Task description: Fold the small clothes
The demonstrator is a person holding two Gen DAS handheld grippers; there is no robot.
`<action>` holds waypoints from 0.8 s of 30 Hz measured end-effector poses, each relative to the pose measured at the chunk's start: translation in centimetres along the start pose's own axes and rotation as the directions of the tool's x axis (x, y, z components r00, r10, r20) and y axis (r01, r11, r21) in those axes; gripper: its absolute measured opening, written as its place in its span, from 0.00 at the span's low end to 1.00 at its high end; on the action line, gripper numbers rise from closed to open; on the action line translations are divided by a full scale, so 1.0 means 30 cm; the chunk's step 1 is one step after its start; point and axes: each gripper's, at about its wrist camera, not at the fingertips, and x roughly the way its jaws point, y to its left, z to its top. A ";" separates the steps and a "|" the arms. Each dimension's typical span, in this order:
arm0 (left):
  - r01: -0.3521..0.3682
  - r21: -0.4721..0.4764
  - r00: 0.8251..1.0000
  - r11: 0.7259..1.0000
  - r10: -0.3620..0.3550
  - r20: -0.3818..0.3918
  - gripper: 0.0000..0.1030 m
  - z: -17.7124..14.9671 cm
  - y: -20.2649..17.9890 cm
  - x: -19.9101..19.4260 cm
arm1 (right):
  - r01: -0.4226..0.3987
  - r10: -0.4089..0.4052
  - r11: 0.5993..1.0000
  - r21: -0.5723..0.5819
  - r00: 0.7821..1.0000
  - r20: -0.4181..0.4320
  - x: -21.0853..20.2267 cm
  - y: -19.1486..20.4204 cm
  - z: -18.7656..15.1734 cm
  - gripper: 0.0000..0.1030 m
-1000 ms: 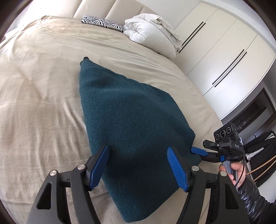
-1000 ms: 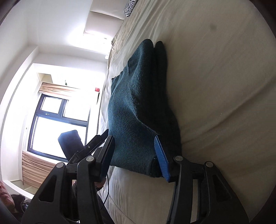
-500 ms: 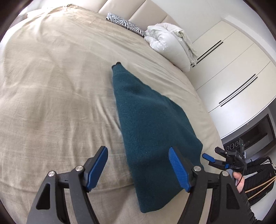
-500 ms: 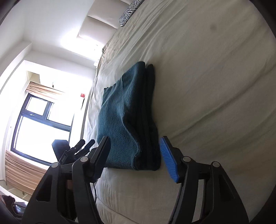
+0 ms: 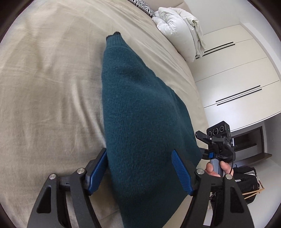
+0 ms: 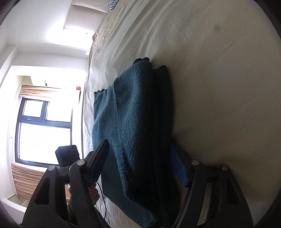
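Note:
A dark teal knit garment (image 5: 140, 112) lies folded lengthwise on the beige bed (image 5: 43, 79). Its near end runs between the fingers of my left gripper (image 5: 140, 168), which is open around it, jaws wide apart. In the right wrist view the same garment (image 6: 130, 126) shows as stacked layers, and my right gripper (image 6: 140, 163) is open with the folded edge between its fingers. The right gripper also shows in the left wrist view (image 5: 216, 145), at the garment's right edge, held by a hand.
A white duvet (image 5: 180, 28) and a zebra pillow (image 5: 142, 7) lie at the head of the bed. White wardrobe doors (image 5: 237, 79) stand to the right. A window (image 6: 40, 131) is beyond the bed's far side.
Both grippers moved forward onto the garment's near end; half a second ago they were pulled back and it lay ahead of the fingers. Both stay open.

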 end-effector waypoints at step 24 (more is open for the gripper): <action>-0.078 0.042 0.997 0.996 0.077 0.026 0.37 -0.050 -0.036 -0.330 | 0.052 -0.059 0.981 -0.187 0.998 -0.032 0.152 0.359 -0.186 0.24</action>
